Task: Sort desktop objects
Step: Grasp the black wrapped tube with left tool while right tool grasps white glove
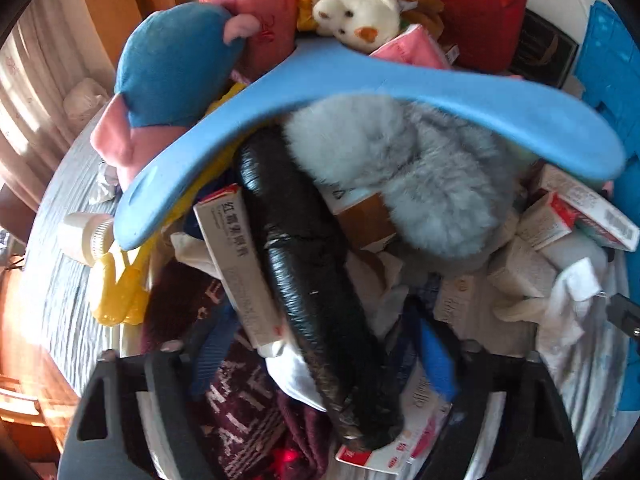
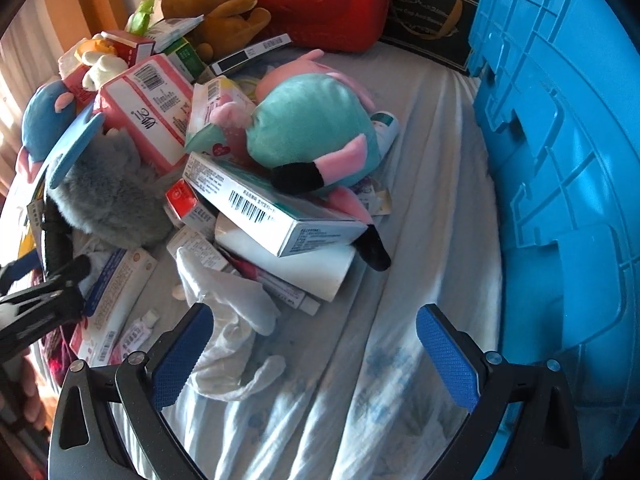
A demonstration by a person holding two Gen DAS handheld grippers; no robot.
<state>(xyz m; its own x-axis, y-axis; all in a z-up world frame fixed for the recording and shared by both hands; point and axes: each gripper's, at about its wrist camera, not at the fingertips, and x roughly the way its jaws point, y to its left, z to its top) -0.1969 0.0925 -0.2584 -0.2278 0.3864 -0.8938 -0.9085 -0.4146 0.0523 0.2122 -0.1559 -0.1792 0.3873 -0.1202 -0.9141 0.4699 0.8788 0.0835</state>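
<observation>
The black earmuff band (image 1: 304, 264) lies lengthwise between the left gripper's (image 1: 320, 364) fingers, running away toward its grey fluffy pad (image 1: 420, 184); those fingers straddle it, not visibly pressing. The right gripper (image 2: 312, 348), farther from the band, stands released.

Warm window light from left; blurred, fisheye-warped edges.

"24" on pink tissue pack (image 1: 262, 12)
</observation>
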